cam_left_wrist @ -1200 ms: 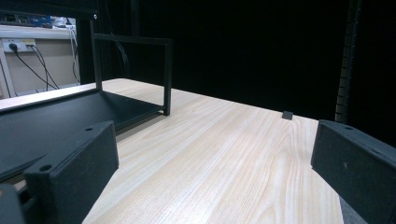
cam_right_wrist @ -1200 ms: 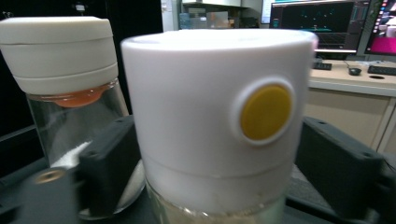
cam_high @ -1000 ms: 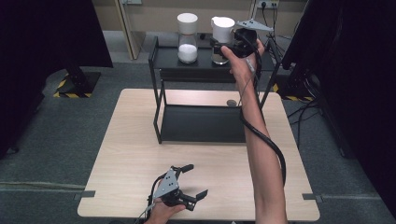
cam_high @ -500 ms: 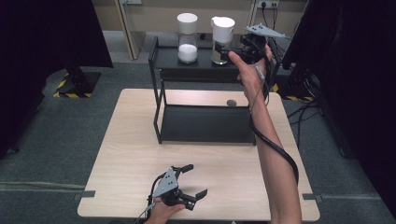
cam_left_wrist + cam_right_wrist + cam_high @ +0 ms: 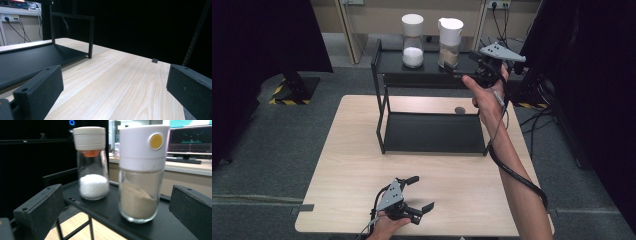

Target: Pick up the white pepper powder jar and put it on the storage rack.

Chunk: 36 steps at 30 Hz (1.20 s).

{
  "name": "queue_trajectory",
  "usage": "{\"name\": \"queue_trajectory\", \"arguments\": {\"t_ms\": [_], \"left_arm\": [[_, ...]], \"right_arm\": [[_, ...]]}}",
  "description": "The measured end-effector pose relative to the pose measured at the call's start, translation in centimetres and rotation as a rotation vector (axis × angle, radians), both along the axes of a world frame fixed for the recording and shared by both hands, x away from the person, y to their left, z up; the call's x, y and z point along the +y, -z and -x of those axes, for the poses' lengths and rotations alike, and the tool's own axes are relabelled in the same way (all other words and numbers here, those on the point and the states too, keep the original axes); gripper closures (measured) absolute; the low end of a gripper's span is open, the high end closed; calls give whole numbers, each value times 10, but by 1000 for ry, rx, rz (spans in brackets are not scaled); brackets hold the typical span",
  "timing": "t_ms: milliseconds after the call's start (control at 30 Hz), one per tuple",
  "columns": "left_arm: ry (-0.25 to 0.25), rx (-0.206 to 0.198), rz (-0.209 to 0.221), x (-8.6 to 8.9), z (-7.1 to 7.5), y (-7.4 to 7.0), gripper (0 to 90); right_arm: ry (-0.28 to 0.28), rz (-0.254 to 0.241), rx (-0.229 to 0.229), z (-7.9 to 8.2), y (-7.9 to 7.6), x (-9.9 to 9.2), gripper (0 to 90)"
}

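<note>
We count two jars on the top shelf: one jar with white grains and one jar with tan powder. We see one rack, one table, and one small dark disc on it. We count two grippers: one left gripper, one right gripper.

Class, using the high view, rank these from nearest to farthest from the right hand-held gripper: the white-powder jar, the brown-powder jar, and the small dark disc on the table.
1. Brown-powder jar, on the top shelf just left of the right hand-held gripper.
2. Small dark disc, on the table below it.
3. White-powder jar, farther left on the shelf.
</note>
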<state>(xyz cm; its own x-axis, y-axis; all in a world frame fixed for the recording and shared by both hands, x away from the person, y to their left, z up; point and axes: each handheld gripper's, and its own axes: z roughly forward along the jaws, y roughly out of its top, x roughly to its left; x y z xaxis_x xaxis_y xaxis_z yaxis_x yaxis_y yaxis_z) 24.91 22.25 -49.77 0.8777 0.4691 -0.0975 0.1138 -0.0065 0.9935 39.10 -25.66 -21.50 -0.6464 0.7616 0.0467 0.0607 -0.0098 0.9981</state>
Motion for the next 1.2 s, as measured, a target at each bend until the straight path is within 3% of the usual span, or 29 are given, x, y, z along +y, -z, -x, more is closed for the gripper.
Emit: {"name": "queue_trajectory", "arguments": {"t_ms": [200,533,733,1200], "left_arm": [[-10,-6,-3,1,0,0,4],[-19,-8,-4,1,0,0,4],[-23,-9,-5,1,0,0,4],[-27,-7,-6,1,0,1,4]], "right_arm": [[-32,-8,-21,18,16,-9,4],[-46,31,-63,45,39,-20,4],[-62,16,-66,58,56,-28,4],[-99,30,-74,83,94,-29,4]]}}
